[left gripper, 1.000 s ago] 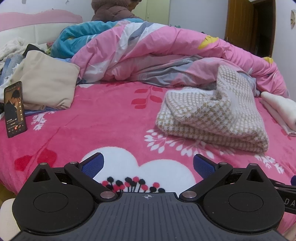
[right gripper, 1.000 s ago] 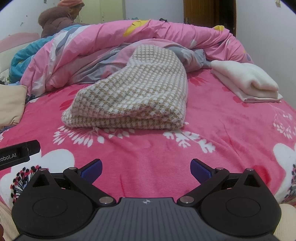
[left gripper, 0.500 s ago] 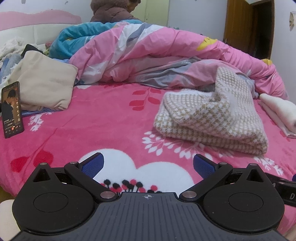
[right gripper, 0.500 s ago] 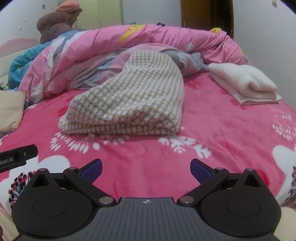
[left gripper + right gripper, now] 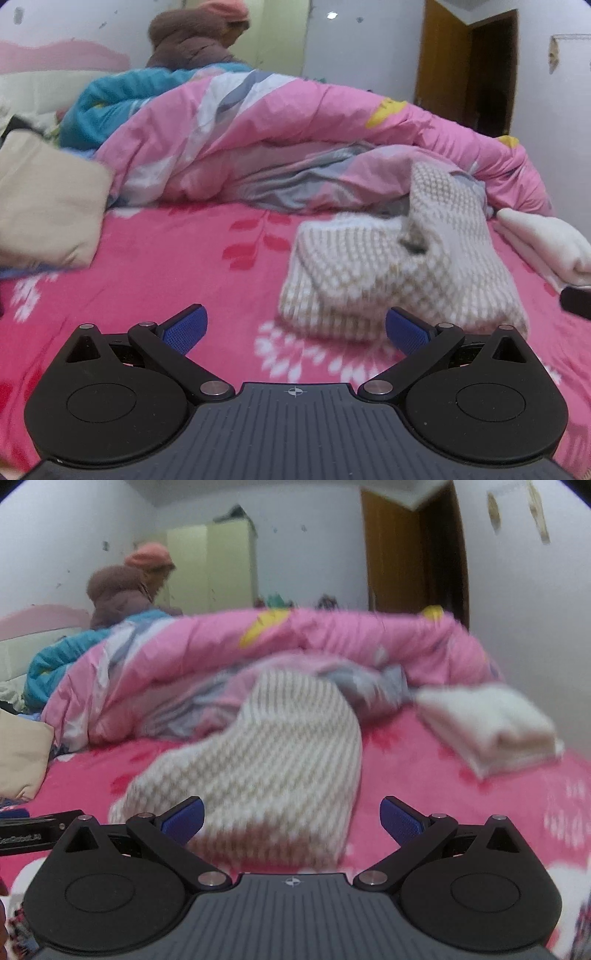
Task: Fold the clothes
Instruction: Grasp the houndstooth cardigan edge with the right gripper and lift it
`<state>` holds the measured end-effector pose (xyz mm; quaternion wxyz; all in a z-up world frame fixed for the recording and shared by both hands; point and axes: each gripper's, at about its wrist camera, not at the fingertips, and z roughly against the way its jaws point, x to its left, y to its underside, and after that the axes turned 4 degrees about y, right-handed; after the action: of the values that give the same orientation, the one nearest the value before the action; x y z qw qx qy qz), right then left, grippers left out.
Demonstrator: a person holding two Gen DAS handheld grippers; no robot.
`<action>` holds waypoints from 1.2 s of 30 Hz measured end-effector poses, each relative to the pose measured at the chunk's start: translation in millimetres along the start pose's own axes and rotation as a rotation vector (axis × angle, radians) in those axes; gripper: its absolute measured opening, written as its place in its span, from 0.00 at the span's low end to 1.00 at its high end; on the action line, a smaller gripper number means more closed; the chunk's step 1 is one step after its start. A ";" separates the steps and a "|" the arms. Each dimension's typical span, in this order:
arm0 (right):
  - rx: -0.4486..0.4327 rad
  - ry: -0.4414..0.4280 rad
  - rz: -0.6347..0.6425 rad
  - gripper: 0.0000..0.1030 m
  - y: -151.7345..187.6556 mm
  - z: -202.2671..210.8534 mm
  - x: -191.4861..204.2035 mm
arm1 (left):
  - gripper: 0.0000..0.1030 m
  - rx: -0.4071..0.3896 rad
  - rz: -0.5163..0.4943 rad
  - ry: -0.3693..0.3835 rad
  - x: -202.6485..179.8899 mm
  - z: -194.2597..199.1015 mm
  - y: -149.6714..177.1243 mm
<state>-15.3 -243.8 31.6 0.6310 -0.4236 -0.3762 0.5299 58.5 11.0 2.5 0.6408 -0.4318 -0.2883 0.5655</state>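
Going left to right: a beige folded piece sat at the bed's left edge. The left hand-held gripper was spread wide, holding nothing, over the pink blanket. The checked knit sweater lay folded mid-bed, right hand-held gripper gaping wide just before it, a cream folded stack to its right.
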 end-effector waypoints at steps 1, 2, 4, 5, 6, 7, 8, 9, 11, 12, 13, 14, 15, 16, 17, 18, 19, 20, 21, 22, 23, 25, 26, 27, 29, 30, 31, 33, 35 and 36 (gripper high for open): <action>-0.026 -0.002 0.014 1.00 -4.9 -1.9 1.9 | 1.00 -0.008 -0.010 0.011 -1.0 -6.0 -4.4; -0.044 -0.007 0.020 1.00 -9.8 -4.8 3.9 | 1.00 -0.012 -0.018 0.019 -2.6 -13.0 -8.8; -0.071 -0.022 0.028 1.00 -20.3 -15.2 9.7 | 1.00 -0.014 -0.025 0.024 -2.9 -28.5 -16.4; -0.077 -0.028 0.034 1.00 -24.7 -21.7 13.4 | 1.00 -0.014 -0.027 0.025 -2.6 -36.3 -20.1; -0.080 -0.035 0.041 1.00 -28.5 -28.8 17.5 | 1.00 -0.013 -0.024 0.029 -2.7 -43.0 -22.8; -0.083 -0.041 0.049 1.00 -32.2 -35.9 21.5 | 1.00 -0.012 -0.013 0.038 -2.3 -50.6 -25.0; -0.085 -0.049 0.057 1.00 -36.1 -43.6 26.1 | 1.00 -0.010 0.002 0.048 -1.5 -57.6 -26.2; -0.085 -0.060 0.069 1.00 -40.0 -53.0 32.0 | 0.99 -0.003 0.020 0.058 -0.6 -65.0 -27.1; -0.084 -0.086 0.099 1.00 -47.5 -71.5 45.7 | 0.97 0.026 0.056 0.079 1.9 -79.4 -28.2; -0.084 -0.096 0.118 1.00 -51.5 -82.3 52.0 | 0.96 0.048 0.074 0.091 3.2 -87.0 -28.5; -0.077 -0.095 0.140 1.00 -55.1 -95.4 59.0 | 0.96 0.064 0.084 0.100 3.6 -92.0 -27.8; -0.071 -0.094 0.162 1.00 -58.8 -108.5 65.9 | 0.96 0.077 0.088 0.107 3.6 -95.8 -26.5; -0.059 -0.093 0.181 1.00 -62.6 -122.7 72.8 | 0.93 0.090 0.092 0.115 3.5 -99.6 -25.3; -0.032 -0.091 0.195 1.00 -65.8 -138.6 78.4 | 0.91 0.103 0.096 0.123 3.5 -103.3 -24.1; -0.006 -0.090 0.202 1.00 -67.1 -151.0 81.6 | 0.87 0.116 0.101 0.130 3.4 -107.1 -22.9; 0.021 -0.086 0.210 0.99 -67.8 -163.8 84.9 | 0.82 0.129 0.105 0.138 3.4 -110.9 -21.7; 0.054 -0.076 0.219 0.98 -66.7 -176.9 88.0 | 0.78 0.142 0.109 0.145 3.3 -114.7 -20.4; 0.083 -0.067 0.232 0.97 -65.0 -186.4 90.2 | 0.73 0.155 0.114 0.153 3.3 -118.5 -19.2; 0.115 -0.060 0.249 0.93 -61.9 -194.0 91.8 | 0.70 0.168 0.118 0.161 3.2 -122.2 -18.0; 0.146 -0.053 0.266 0.83 -58.8 -201.6 93.3 | 0.68 0.173 0.113 0.160 2.2 -124.1 -17.3; 0.173 -0.048 0.279 0.75 -55.7 -207.4 94.0 | 0.63 0.172 0.102 0.157 0.4 -123.9 -16.9; 0.198 -0.053 0.284 0.61 -49.0 -208.9 90.8 | 0.58 0.171 0.078 0.154 -3.6 -122.4 -15.8; 0.204 -0.056 0.283 0.57 -46.2 -208.2 88.7 | 0.55 0.171 0.067 0.151 -5.7 -121.5 -15.2; 0.195 -0.063 0.275 0.43 -45.3 -203.2 85.4 | 0.52 0.172 0.055 0.149 -7.8 -120.5 -14.7; 0.177 -0.064 0.264 0.26 -47.2 -190.0 79.4 | 0.48 0.172 0.036 0.146 -11.4 -117.4 -14.7; 0.154 -0.058 0.257 0.21 -48.8 -181.2 75.9 | 0.46 0.165 0.031 0.146 -12.7 -114.6 -15.3; 0.132 -0.050 0.251 0.18 -50.2 -172.8 72.4 | 0.46 0.157 0.024 0.147 -14.3 -110.9 -16.0; 0.098 -0.025 0.244 0.16 -50.6 -157.2 61.1 | 0.45 0.139 0.007 0.149 -18.2 -102.3 -17.0; 0.066 0.003 0.232 0.15 -50.0 -141.1 47.5 | 0.45 0.119 -0.011 0.155 -23.5 -92.8 -17.0; 0.055 0.016 0.223 0.14 -49.1 -133.4 40.0 | 0.45 0.108 -0.020 0.158 -26.3 -88.1 -16.9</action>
<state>131.3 -226.3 30.7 0.5825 -0.4495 -0.3072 0.6035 137.0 -34.4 -20.1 0.6895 -0.4370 -0.2100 0.5381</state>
